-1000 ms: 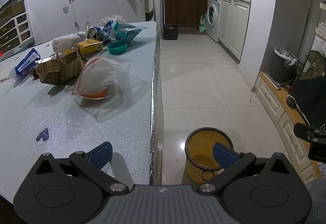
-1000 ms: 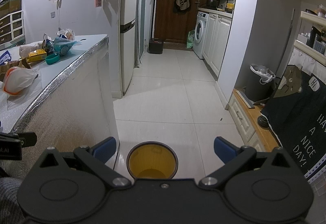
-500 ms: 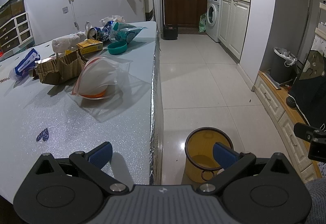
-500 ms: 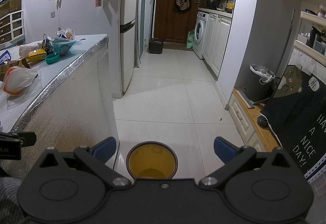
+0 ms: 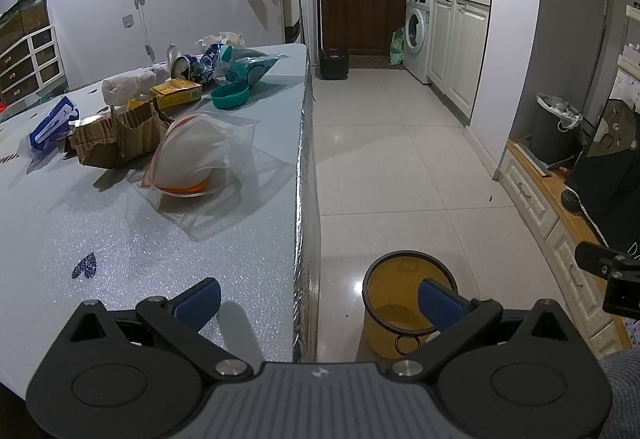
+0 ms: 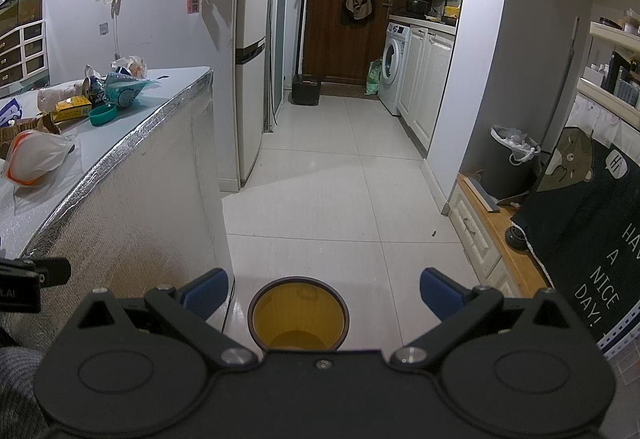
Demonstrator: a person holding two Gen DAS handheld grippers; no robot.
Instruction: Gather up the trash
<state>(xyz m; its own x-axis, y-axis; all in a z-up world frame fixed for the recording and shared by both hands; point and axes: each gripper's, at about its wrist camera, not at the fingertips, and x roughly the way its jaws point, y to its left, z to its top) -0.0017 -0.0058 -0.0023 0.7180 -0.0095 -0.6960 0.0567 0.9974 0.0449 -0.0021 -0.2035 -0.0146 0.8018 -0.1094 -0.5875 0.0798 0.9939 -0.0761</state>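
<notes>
Blue-and-white packet (image 5: pixel 50 123): far left on the bench (image 5: pixel 100 231); lying flat, just beside the torn cardboard
Torn cardboard (image 5: pixel 120 137): brown, crumpled; left of the clear bag and touching it
Clear bag (image 5: pixel 192 155): zip type, white contents with orange at the bottom; near the bench's right edge, closest of the trash to the left gripper
Yellow box (image 5: pixel 176 93): behind the cardboard; a white paper roll (image 5: pixel 128 85) just to its left
Teal lid (image 5: pixel 230 96): right of the yellow box; upturned on the bench
Crushed can (image 5: pixel 196 65): farther back, next to a teal printed pouch (image 5: pixel 248 65); crumpled white paper behind both
Left gripper (image 5: pixel 318 299): open wide, holding nothing; left blue pad over the near bench corner, right pad over the bin's mouth; well apart from the trash
Bin (image 5: pixel 408 303): yellow inside, dark rim, on the tiled floor just right of the bench's foil-edged side; looks empty
Right gripper (image 6: pixel 324 291): spread wide, empty; hanging above the bin (image 6: pixel 298 319), which sits centred between its blue pads
Grey lined bin (image 6: pixel 510 159): far right against the wall; white liner bunched at the top
</notes>
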